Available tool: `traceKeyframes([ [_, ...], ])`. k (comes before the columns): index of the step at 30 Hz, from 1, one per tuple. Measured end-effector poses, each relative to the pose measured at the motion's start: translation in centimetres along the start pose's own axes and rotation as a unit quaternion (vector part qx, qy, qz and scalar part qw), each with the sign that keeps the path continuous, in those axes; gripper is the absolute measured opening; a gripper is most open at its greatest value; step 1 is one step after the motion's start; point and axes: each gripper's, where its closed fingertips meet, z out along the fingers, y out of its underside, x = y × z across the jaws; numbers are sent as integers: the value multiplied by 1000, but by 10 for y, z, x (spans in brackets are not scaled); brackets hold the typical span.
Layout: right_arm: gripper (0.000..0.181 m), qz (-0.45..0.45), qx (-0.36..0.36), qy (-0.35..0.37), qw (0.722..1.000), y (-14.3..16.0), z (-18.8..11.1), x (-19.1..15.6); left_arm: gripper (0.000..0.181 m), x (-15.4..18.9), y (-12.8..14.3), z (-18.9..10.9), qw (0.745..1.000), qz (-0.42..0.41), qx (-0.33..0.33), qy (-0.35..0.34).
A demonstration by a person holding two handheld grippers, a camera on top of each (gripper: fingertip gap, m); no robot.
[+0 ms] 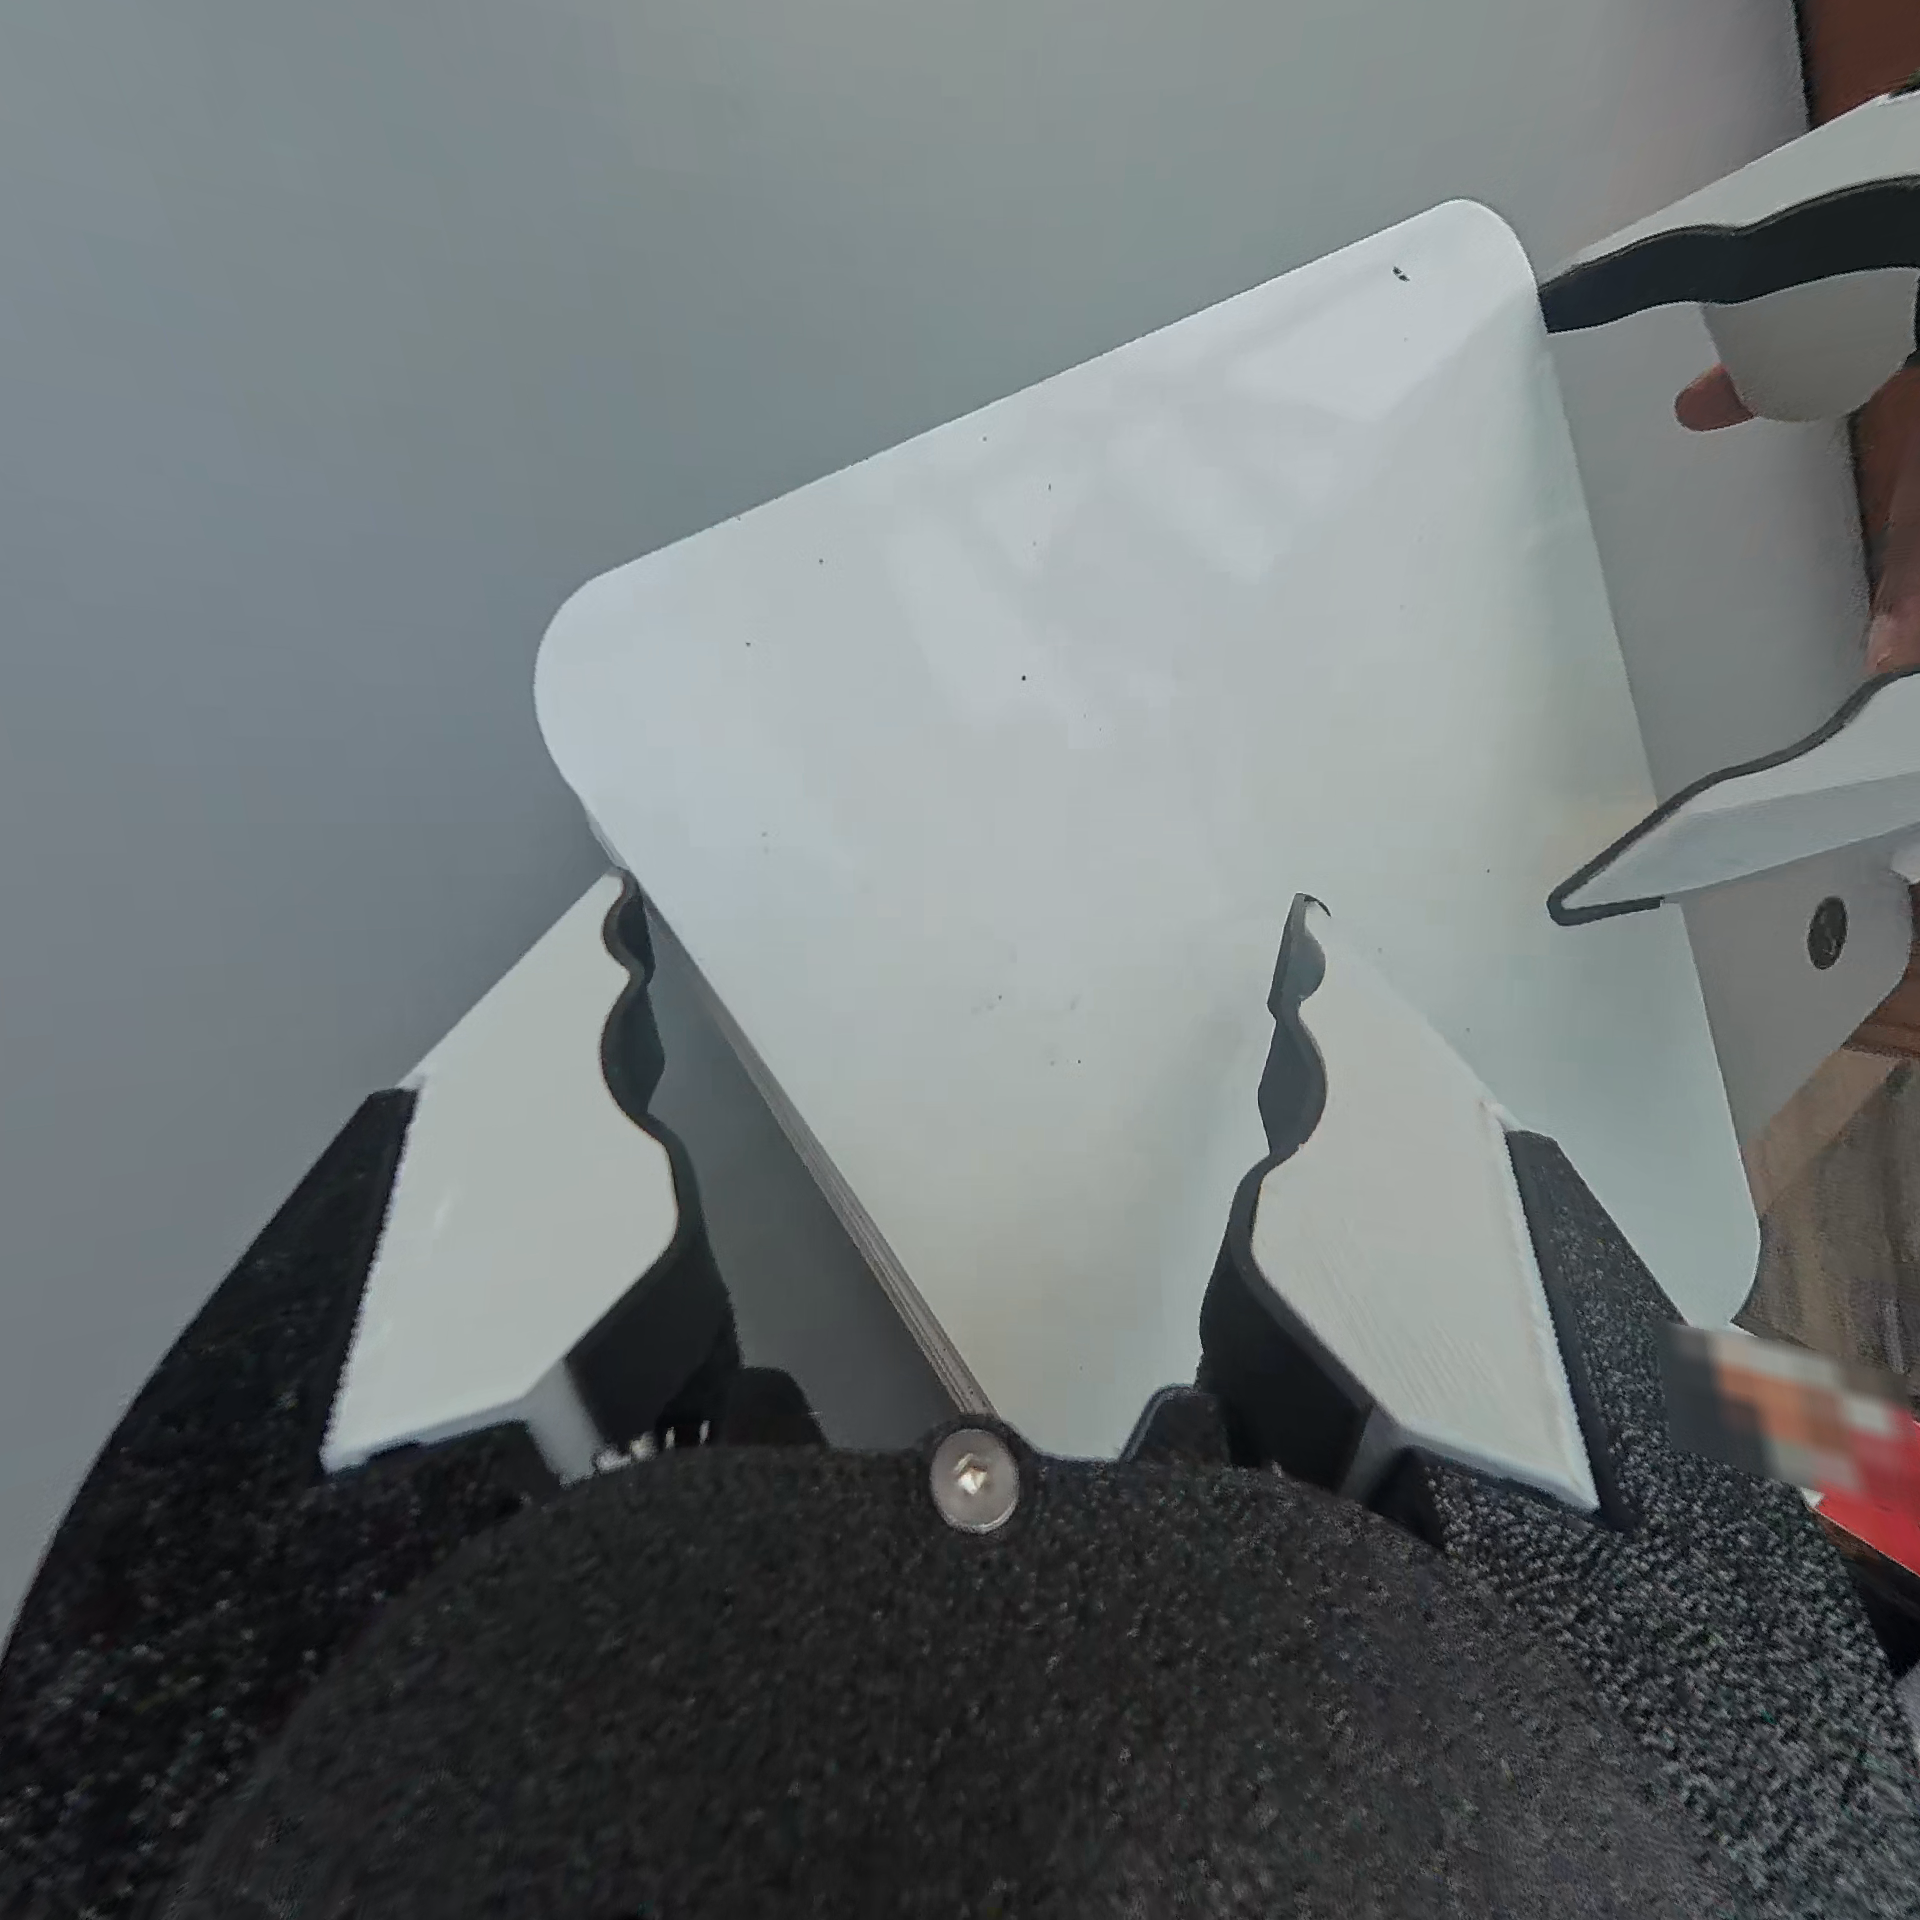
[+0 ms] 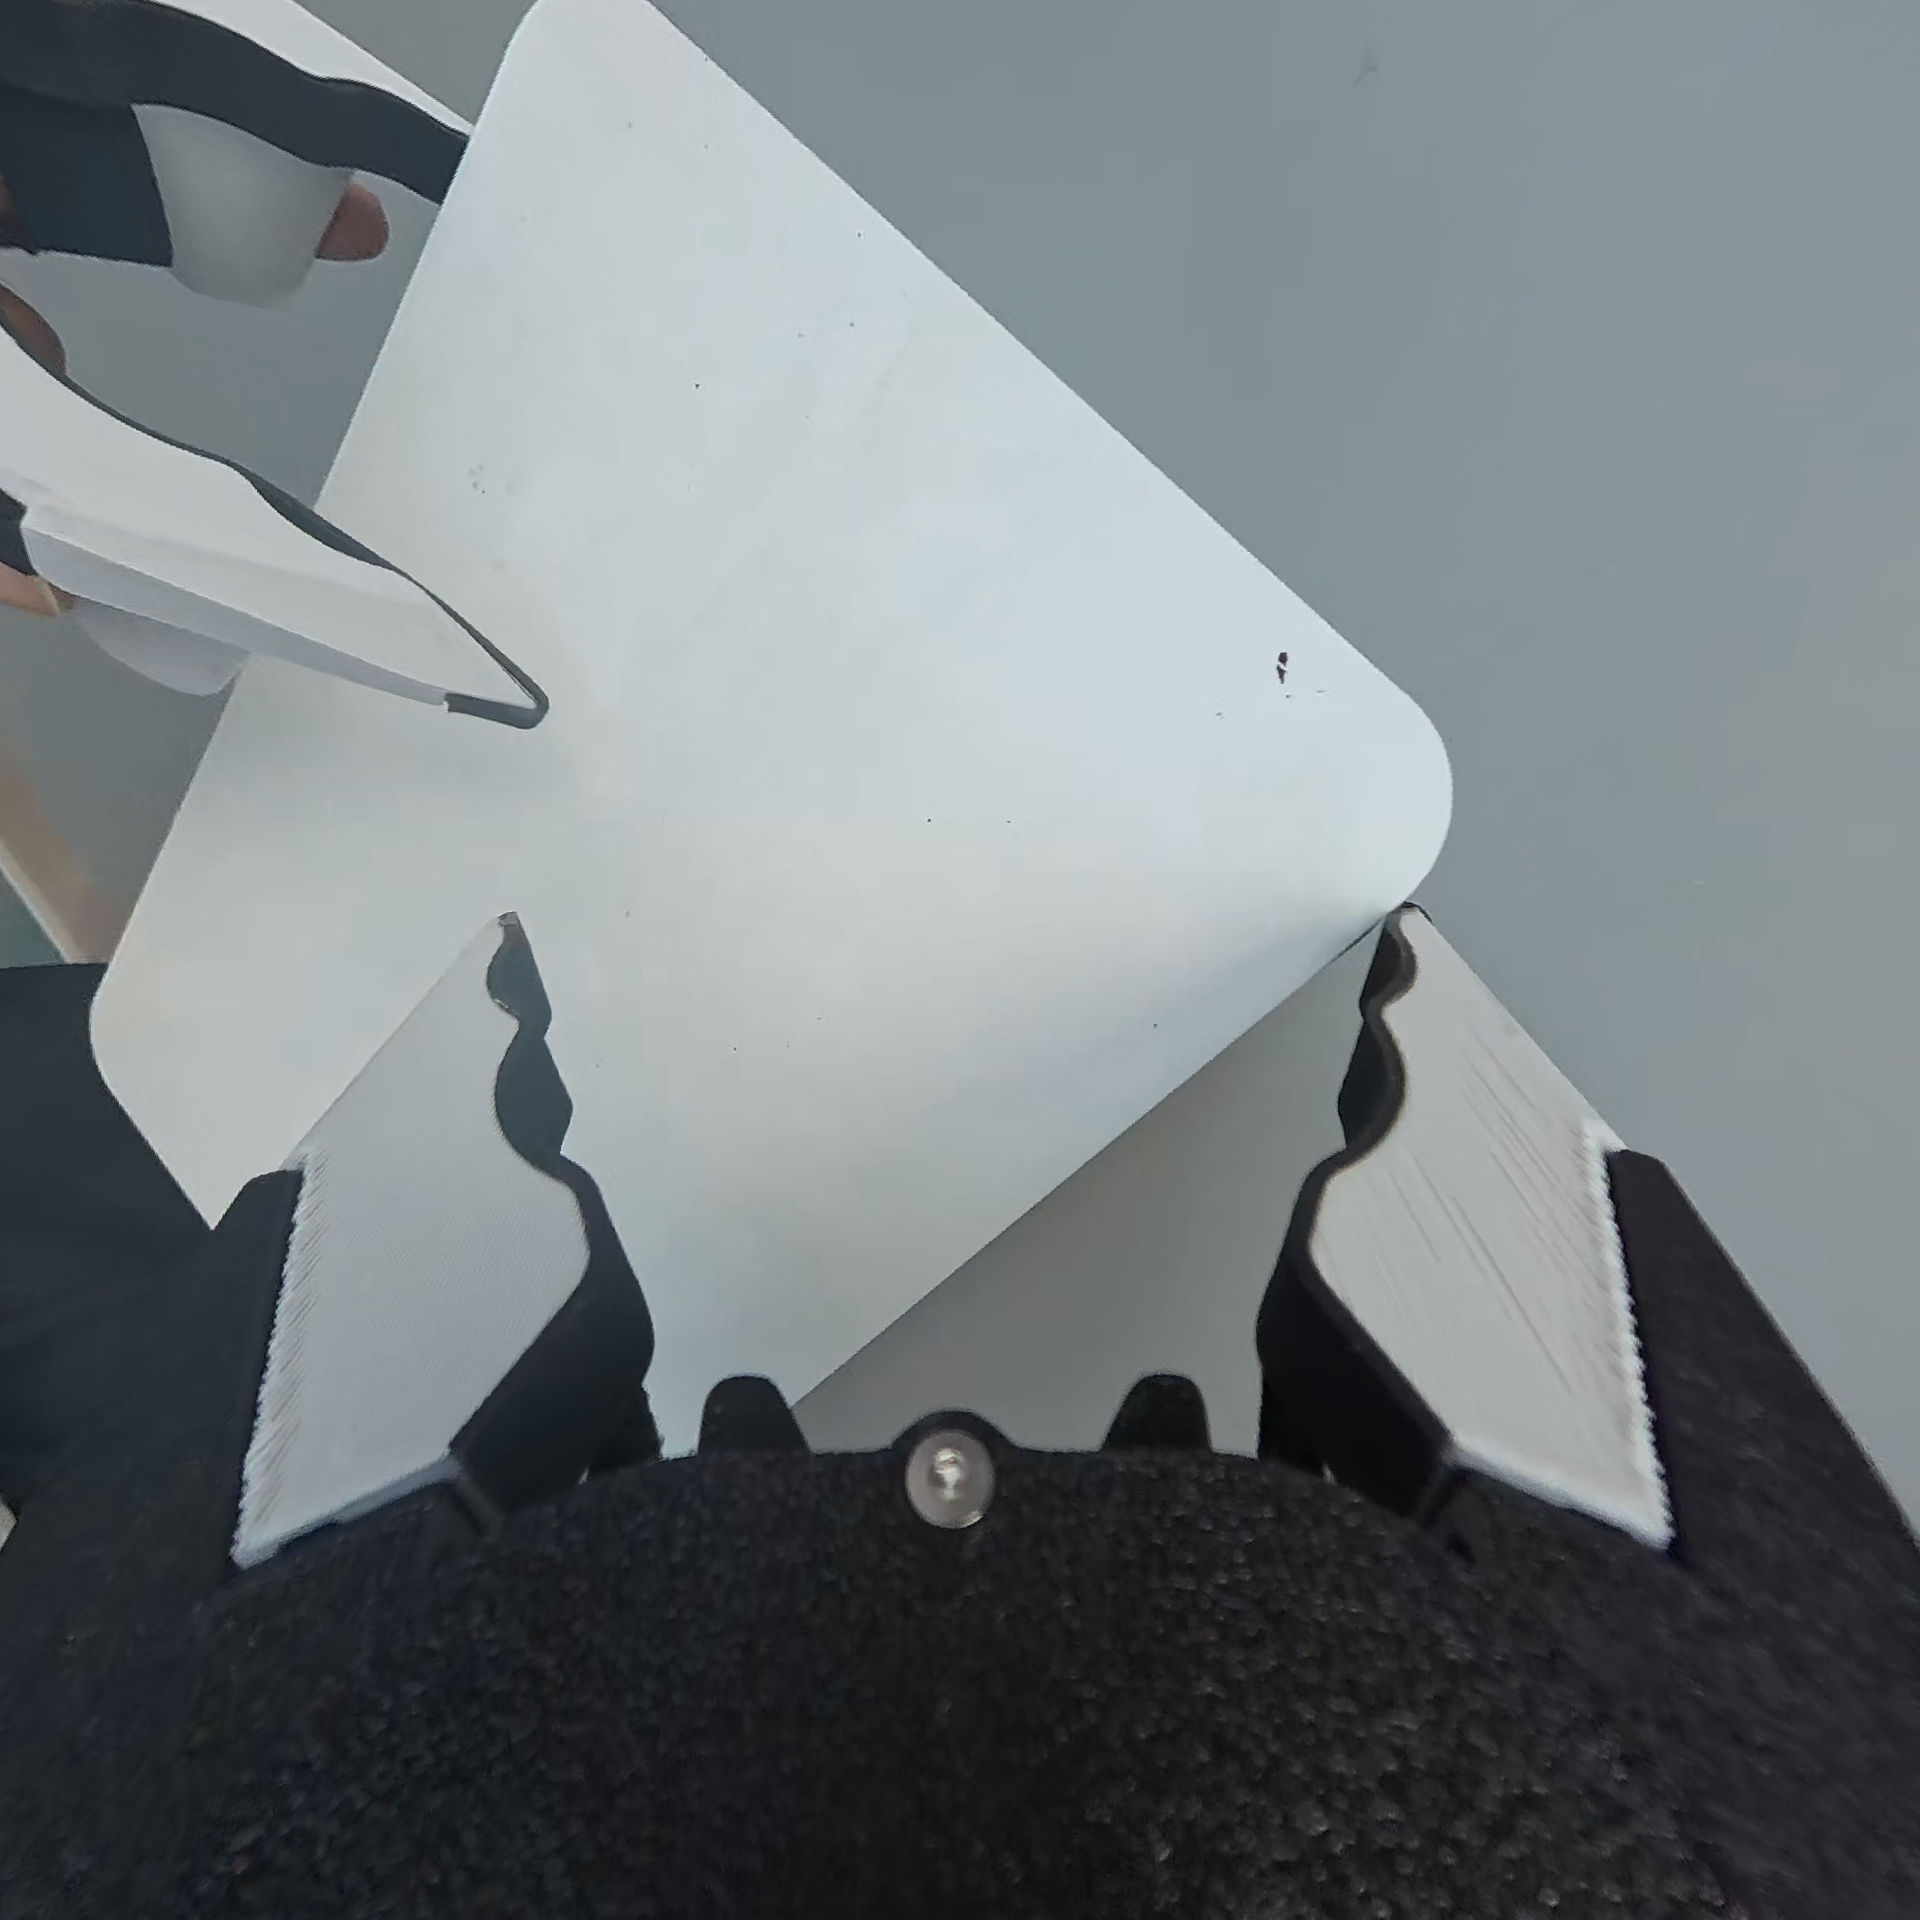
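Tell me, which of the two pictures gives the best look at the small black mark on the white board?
The right wrist view: the black mark is larger and sharper there, near a rounded corner of the white board. In the left wrist view the mark is only a tiny far-off speck near the board's top corner.

Your two wrist cameras both look steeply down, close over the white board [image 1: 1091, 831] [image 2: 810, 675], from opposite sides; each view shares the board and catches the other gripper at its far edge.
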Motion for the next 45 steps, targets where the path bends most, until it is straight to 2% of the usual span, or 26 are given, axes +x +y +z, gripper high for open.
traceKeyframes([
  [3, 146, -2, 8, 11, 1000, -6, -8, 12, 119, -4, 4, -17, 999, -25, 20, 19],
  [5, 143, -33, 21, 15, 999, -22, -18, 22, 123, 2, 23, -33, 998, -37, 27, 37],
  [8, 139, -123, 3, -10, 992, -46, -20, 22, 132, 26, 73, -51, 998, -11, 19, 63],
  [11, 139, -211, -60, -54, 974, -59, -4, 10, 135, 55, 124, -62, 996, 42, 18, 71],
  [14, 140, -253, -120, -90, 956, -62, 19, 0, 142, 69, 170, -62, 994, 95, -7, 55],
  [18, 140, -252, -201, -130, 937, -45, 41, -7, 141, 80, 210, -44, 988, 144, -50, 39],
  [23, 133, -245, -262, -126, 925, -21, 53, -9, 111, 75, 214, -32, 984, 169, -59, -1],
  [30, 131, -221, -270, -123, 929, -12, 54, -16, 98, 71, 215, -36, 982, 177, -58, 13],
  [36, 131, -226, -259, -120, 931, -12, 54, -17, 98, 70, 215, -37, 981, 183, -65, 13],
  [45, 127, -258, -266, -138, 918, -12, 53, -19, 100, 70, 218, -35, 979, 184, -86, -22],
])
